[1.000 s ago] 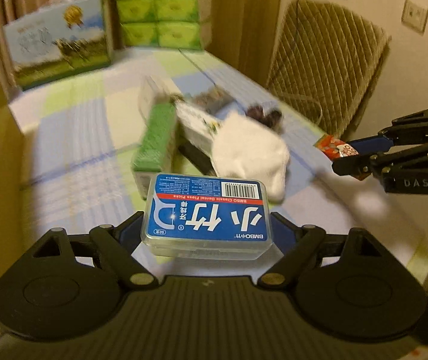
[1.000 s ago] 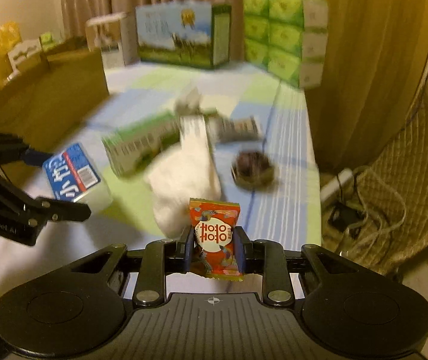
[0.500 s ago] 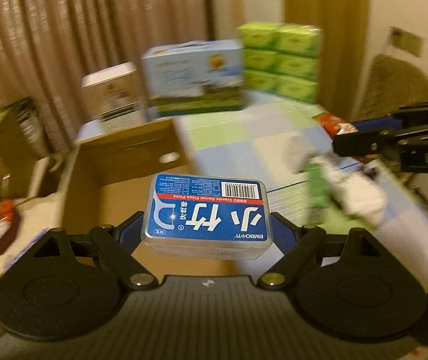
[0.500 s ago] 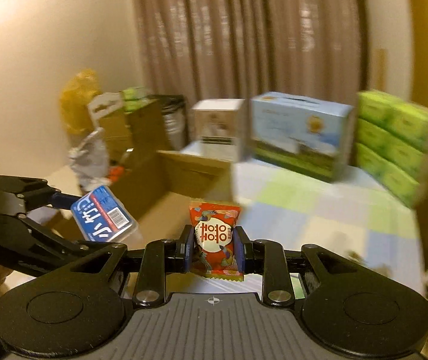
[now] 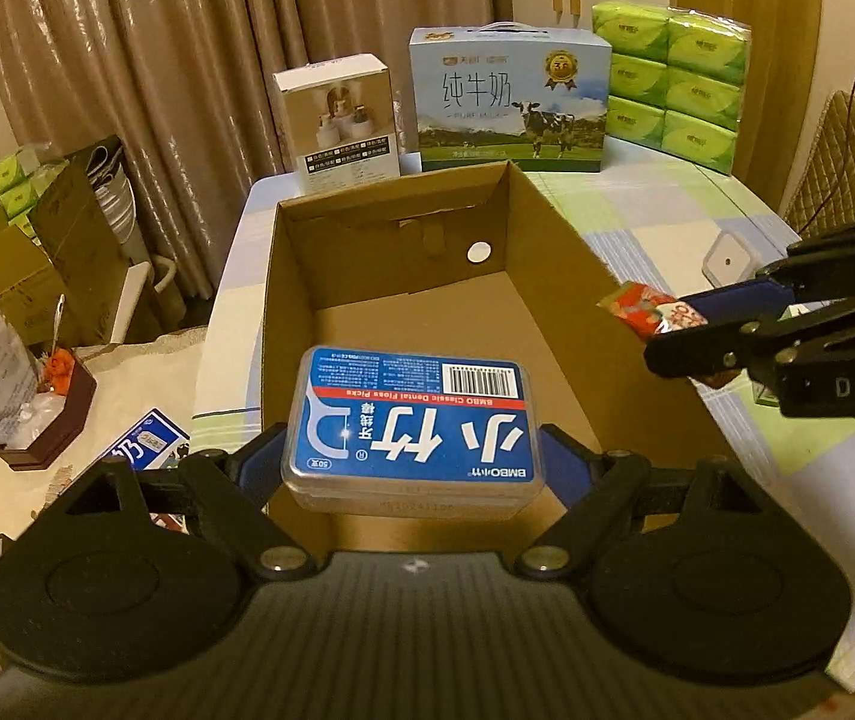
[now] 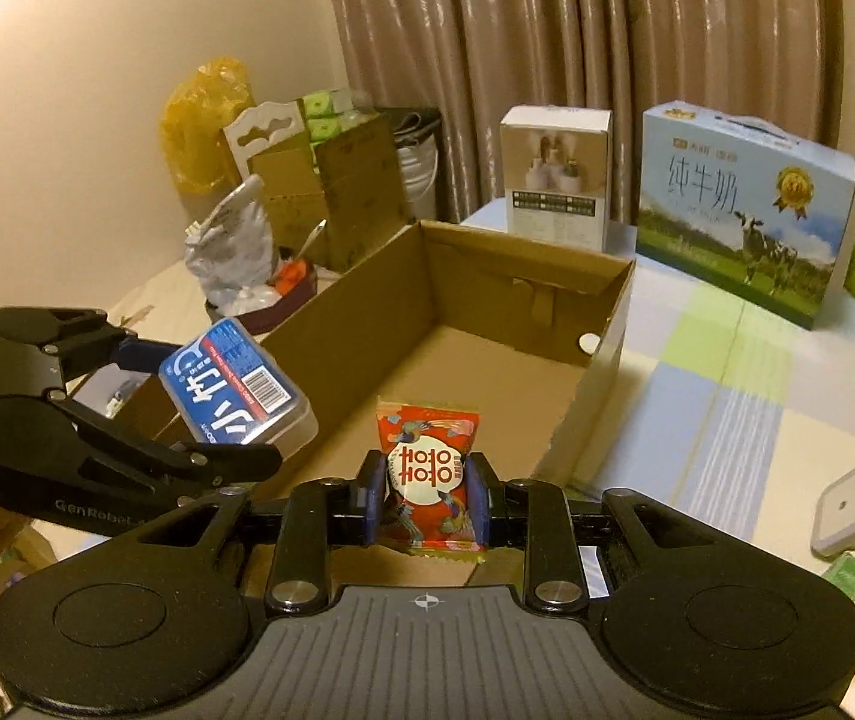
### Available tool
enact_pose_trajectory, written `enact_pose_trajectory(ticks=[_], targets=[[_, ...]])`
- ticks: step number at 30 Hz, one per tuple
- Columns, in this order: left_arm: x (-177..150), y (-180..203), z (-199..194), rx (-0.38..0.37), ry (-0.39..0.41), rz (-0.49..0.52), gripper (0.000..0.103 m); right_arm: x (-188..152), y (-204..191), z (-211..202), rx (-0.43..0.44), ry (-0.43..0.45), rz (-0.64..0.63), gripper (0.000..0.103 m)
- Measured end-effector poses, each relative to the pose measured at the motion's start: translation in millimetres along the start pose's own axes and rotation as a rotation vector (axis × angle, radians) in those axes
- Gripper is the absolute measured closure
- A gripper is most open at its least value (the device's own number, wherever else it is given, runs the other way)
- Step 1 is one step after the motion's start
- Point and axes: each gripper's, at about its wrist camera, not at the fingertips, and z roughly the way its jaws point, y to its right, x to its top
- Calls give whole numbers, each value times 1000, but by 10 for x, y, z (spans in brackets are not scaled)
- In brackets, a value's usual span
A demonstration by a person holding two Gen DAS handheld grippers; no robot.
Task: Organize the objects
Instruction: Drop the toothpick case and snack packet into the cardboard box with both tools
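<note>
My left gripper [image 5: 415,456] is shut on a clear floss-pick box [image 5: 415,420] with a blue label and holds it over the near end of an open cardboard box [image 5: 538,228]. The right gripper [image 6: 426,498] has a red and orange candy packet [image 6: 427,456] upright between its blue pads, and its jaws are opening. It hangs over the cardboard box's [image 6: 355,324] near right edge. In the left wrist view the right gripper [image 5: 676,330] and candy packet [image 5: 637,309] come in from the right. The left gripper [image 6: 211,405] and floss-pick box [image 6: 235,384] show at the left of the right wrist view.
Behind the cardboard box stand a white product box [image 5: 340,120], a milk carton [image 5: 508,102] and stacked green tissue packs [image 5: 673,78]. A small white square device [image 5: 725,255] lies on the checked tablecloth to the right. Cartons and bags crowd the left side.
Both grippers have swung left and a little up, from over the items on the tablecloth to over the open cardboard box, still carrying the floss-pick box and candy packet.
</note>
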Motion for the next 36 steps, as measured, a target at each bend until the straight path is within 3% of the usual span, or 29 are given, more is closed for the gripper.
enact_pose_trajectory(ticks=[2,3,8,18,25,31,36], targets=[[-6,-17,79,-8,-13,-8,11,1,66,-16,30,28,43,36],[-6,-18,114,-5,-14,-14,10,-3,100,-52,30,47,63,31],[-86,-83,76,-8,6,-69,9,-20,172,-332,-16,79,72,29],[-90,240,-516,-6,77,-107,10,-389,307,-1461,-172,155,82,25],[0,792,-904,-88,155,-101,9,-833,584,-2296,-352,188,116,20],[42,1376,-915,-184,149,-46,9,-1327,859,-2783,-483,173,181,18],[20,1839,-787,-235,123,1,9,-1733,1135,-2951,-530,141,263,18]])
